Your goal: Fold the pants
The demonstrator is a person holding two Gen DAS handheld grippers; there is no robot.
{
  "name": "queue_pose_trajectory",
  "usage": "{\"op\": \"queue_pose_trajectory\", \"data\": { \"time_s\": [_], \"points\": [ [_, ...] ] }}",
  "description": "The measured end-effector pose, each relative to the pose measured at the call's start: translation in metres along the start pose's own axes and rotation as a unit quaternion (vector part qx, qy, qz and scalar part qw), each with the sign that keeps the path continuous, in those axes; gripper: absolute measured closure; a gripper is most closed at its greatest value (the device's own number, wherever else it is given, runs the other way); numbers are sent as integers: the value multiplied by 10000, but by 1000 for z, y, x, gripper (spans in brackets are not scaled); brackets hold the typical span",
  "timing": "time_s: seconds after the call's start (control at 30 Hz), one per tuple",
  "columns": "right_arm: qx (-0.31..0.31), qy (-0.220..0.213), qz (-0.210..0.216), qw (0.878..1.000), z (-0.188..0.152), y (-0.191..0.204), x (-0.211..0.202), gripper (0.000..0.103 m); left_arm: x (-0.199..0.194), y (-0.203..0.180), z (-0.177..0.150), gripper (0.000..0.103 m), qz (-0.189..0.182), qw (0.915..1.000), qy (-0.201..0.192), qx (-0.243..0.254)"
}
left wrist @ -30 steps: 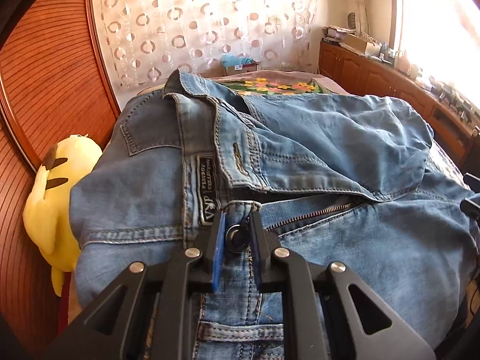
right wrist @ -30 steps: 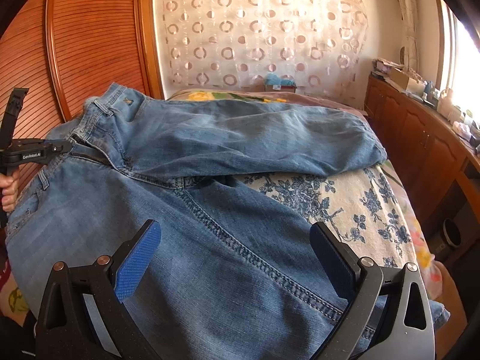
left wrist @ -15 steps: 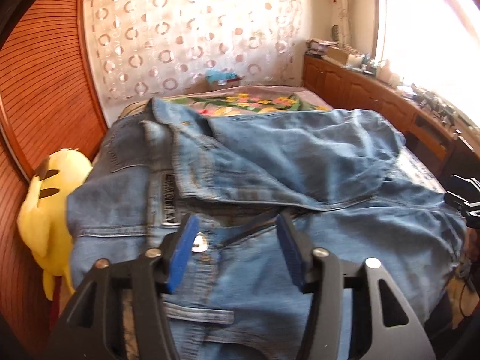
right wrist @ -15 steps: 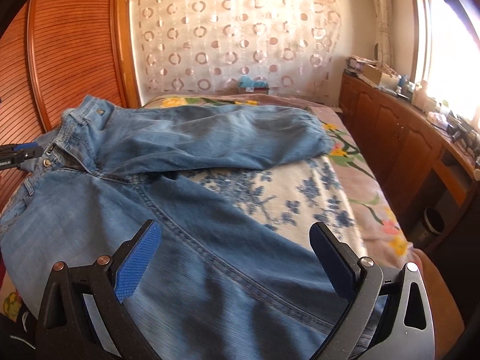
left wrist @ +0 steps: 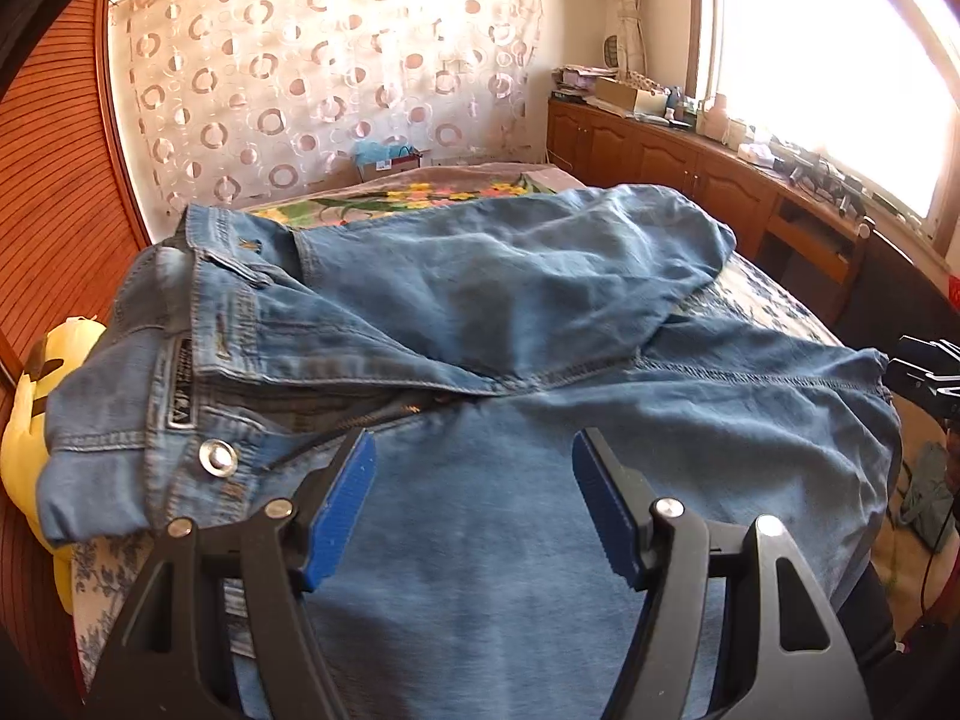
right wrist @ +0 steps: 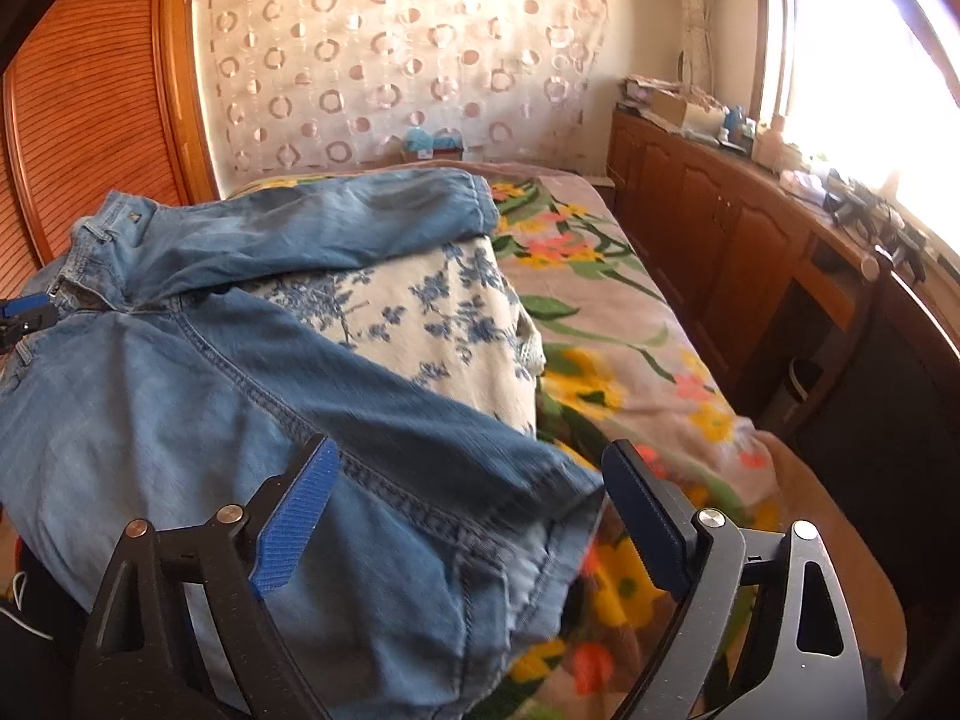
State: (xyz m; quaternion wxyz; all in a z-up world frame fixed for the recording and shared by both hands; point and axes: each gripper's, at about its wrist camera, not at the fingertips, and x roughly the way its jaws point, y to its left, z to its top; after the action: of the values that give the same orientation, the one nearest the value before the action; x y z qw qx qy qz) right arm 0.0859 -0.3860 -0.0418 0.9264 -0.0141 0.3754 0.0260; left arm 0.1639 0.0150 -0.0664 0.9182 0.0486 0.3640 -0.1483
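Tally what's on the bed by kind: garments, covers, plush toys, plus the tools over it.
Jeans: 1
Bed covers: 2, blue floral and bright flower print
Yellow plush toy: 1
Hand-held grippers: 2, left and right, both open
Total: 6

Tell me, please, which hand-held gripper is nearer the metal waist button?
Left. The left hand-held gripper hangs open just beside the button; the right hand-held gripper is at the leg hem.
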Motion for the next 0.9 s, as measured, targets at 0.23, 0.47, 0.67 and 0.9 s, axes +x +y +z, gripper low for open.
{"op": "queue_pose_trajectory", "data": {
  "time_s": [0.23,0.47,0.67,0.9],
  "points": [
    [357,324,437,9979,-8,-16,9,24,2,-9,-5,35,15,10000,70,15],
    [552,550,354,9963,-11,-20,23,57,8,3,-13,35,135,9998,171,-40],
    [442,394,324,9977,-5,-23,19,93,18,11,-19,35,170,9994,282,-130],
    [236,-269,173,9992,31,-20,-3,99,14,16,-21,35,221,9994,200,-181]
  ]
}}
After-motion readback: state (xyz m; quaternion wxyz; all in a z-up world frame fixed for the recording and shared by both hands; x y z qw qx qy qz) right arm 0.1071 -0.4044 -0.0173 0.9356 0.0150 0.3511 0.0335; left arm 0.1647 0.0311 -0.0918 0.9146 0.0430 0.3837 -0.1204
